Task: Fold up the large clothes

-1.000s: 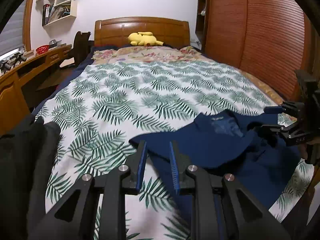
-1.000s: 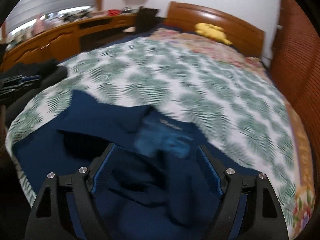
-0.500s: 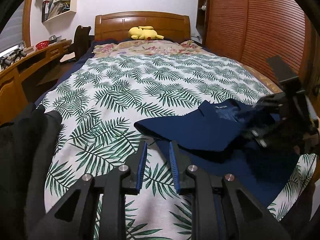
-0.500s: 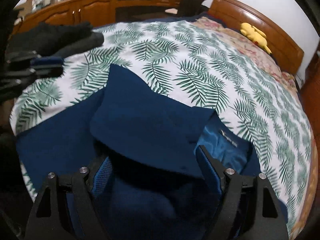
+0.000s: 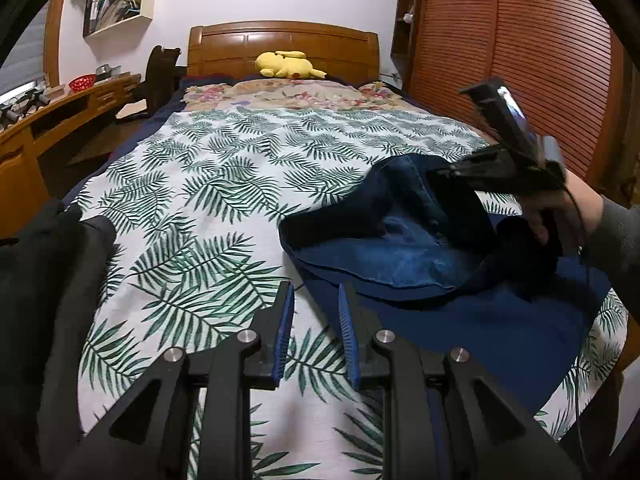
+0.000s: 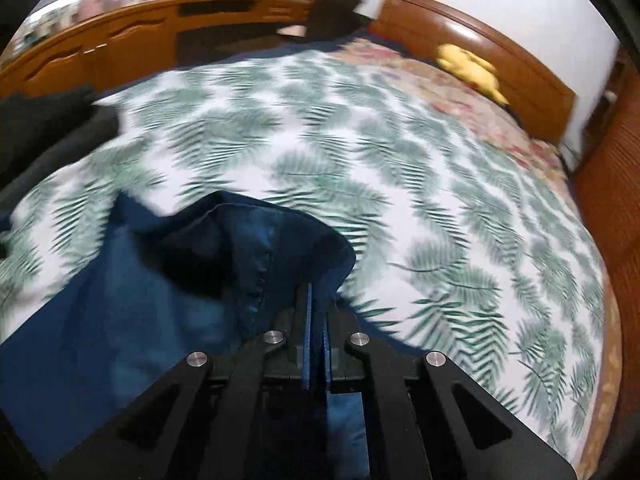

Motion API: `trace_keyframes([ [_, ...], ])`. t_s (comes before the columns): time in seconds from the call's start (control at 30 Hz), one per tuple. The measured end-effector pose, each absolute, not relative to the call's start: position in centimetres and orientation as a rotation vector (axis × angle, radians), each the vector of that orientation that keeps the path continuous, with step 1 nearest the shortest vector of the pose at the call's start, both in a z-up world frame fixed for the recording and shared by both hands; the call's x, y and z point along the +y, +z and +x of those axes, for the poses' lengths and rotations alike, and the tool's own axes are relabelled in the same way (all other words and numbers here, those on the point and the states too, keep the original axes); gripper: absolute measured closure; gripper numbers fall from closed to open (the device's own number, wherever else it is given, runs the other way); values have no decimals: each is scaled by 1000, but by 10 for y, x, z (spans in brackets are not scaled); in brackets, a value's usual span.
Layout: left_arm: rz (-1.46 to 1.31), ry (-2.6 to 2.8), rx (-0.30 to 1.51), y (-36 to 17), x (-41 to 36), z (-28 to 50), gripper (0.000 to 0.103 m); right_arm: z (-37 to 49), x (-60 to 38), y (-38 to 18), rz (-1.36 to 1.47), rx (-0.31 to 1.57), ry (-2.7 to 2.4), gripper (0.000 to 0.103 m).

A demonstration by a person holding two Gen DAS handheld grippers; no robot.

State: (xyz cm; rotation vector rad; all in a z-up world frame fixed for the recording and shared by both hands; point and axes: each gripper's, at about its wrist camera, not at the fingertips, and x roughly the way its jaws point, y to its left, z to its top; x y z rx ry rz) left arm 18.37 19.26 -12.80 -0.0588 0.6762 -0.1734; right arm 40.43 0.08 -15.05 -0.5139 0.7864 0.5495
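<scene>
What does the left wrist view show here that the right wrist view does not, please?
Only the left wrist view shows the left gripper open above the bedspread, the person's hand, and the wall shelves. Only the right wrist view shows the right gripper shut on the navy garment. Both share the bedspread, garment, yellow plush toy and headboard.

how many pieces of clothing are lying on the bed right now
2. A navy garment lies at the near right of the bed, its edge pinched by the right gripper. A black garment sits heaped at the near left edge. More may be hidden out of frame.
</scene>
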Motion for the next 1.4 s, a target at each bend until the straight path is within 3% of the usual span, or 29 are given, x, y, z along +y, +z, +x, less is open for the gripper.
trace_keyframes([
  [0.1, -55, -187, 674, -127, 187, 186, 82, 425, -11, -150, -482, 797, 456, 100],
  [0.17, -53, -193, 673, -126, 183, 188, 82, 429, -20, -146, -456, 790, 434, 93],
  [0.23, -51, -200, 670, -125, 178, 190, 82, 425, -29, -138, -454, 758, 412, 70],
  [0.3, -50, -211, 665, -123, 174, 192, 82, 419, -40, -130, -427, 746, 428, 62],
  [0.83, -5, -309, 665, -122, 125, 192, 82, 290, -128, -137, -435, 843, 504, 34],
  [1.07, 17, -325, 669, -123, 112, 188, 82, 291, -156, -182, -592, 986, 372, 34],
  [1.1, 21, -323, 669, -123, 112, 187, 82, 295, -160, -186, -608, 993, 357, 45],
  [1.13, 21, -321, 669, -122, 112, 188, 82, 302, -163, -188, -621, 997, 348, 70],
  [1.2, 20, -317, 670, -123, 114, 187, 82, 316, -166, -187, -645, 992, 323, 91],
  [1.4, 6, -299, 672, -124, 123, 188, 82, 372, -152, -156, -677, 871, 274, 94],
])
